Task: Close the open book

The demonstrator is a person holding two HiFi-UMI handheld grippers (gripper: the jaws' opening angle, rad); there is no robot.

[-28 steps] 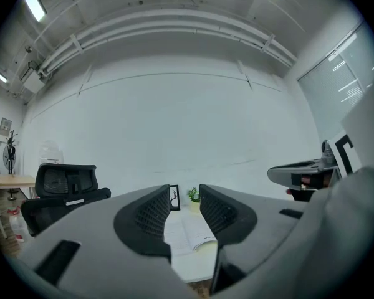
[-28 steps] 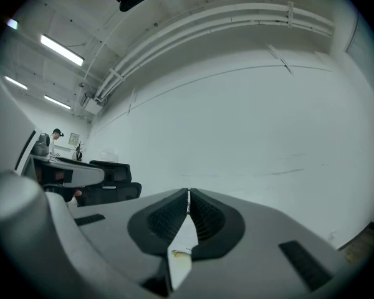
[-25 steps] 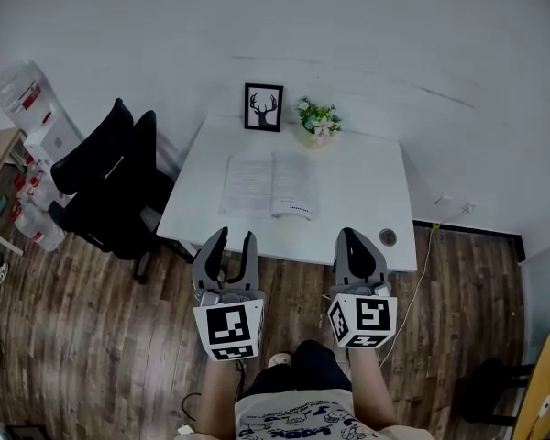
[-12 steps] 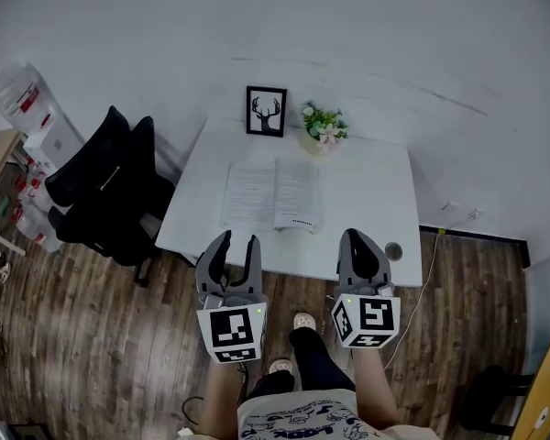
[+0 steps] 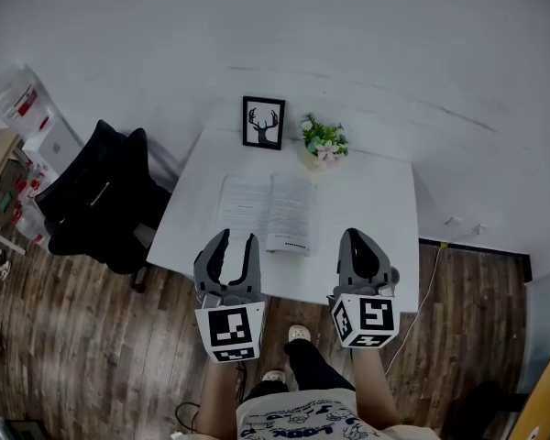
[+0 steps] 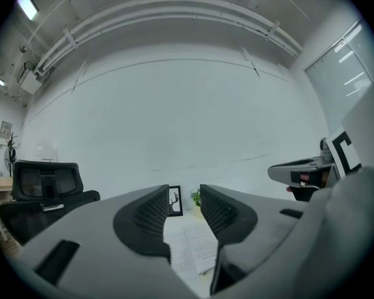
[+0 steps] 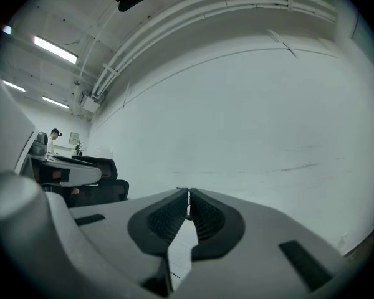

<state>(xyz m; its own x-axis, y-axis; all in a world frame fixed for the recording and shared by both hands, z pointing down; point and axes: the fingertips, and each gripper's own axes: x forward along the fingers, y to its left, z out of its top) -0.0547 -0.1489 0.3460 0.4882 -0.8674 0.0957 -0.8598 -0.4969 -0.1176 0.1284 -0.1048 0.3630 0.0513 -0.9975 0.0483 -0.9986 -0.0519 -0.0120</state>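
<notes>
My left gripper (image 5: pixel 236 239): lower centre-left of the head view, jaws partly apart, nothing between them.
My right gripper (image 5: pixel 356 237): lower centre-right, jaws together, empty.
Book (image 5: pixel 266 211): lies open on the white counter (image 5: pixel 371 200), centre frame, beyond both grippers, untouched.
Behind the book: framed picture (image 5: pixel 262 123), plant (image 5: pixel 324 140).

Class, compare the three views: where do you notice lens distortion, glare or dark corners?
Head view: mild fisheye bows straight lines; light is even, and the open white-paged book on the white rectangular table stays sharp. Left gripper view: strong fisheye, black rounded corners, a glaring ceiling strip light. Right gripper view: same black corners, bright ceiling tubes at left.
</notes>
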